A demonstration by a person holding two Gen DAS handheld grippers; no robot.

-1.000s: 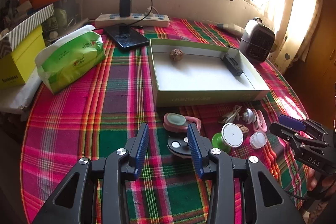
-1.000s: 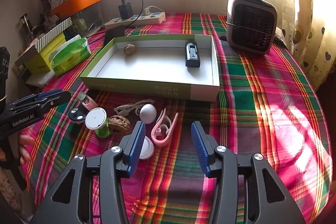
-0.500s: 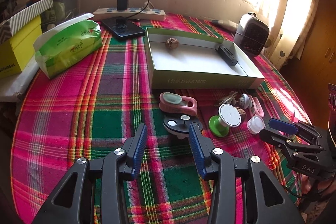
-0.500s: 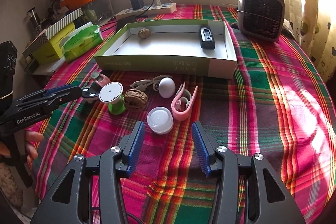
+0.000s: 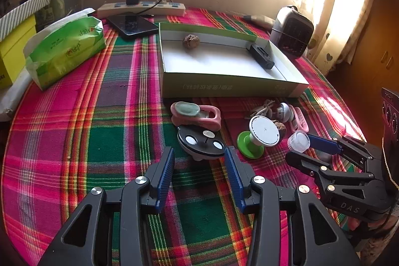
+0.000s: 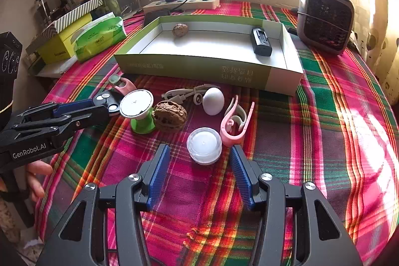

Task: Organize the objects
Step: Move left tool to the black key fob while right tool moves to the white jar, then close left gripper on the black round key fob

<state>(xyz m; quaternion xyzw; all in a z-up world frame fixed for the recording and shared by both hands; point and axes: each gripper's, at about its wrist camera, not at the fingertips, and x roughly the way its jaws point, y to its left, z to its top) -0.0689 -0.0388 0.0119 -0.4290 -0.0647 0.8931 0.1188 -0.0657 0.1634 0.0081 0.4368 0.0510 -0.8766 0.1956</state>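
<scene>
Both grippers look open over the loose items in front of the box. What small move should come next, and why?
Probably ease the right gripper forward and shut it on the clear round cap. The cap already sits just ahead of its open blue fingers, and the green box holds only a walnut and a black device.

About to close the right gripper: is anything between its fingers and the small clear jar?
Nothing visible. The right gripper is open with the clear jar just ahead of its fingertips; the pink clip sits close beside the right fingertip.
</scene>
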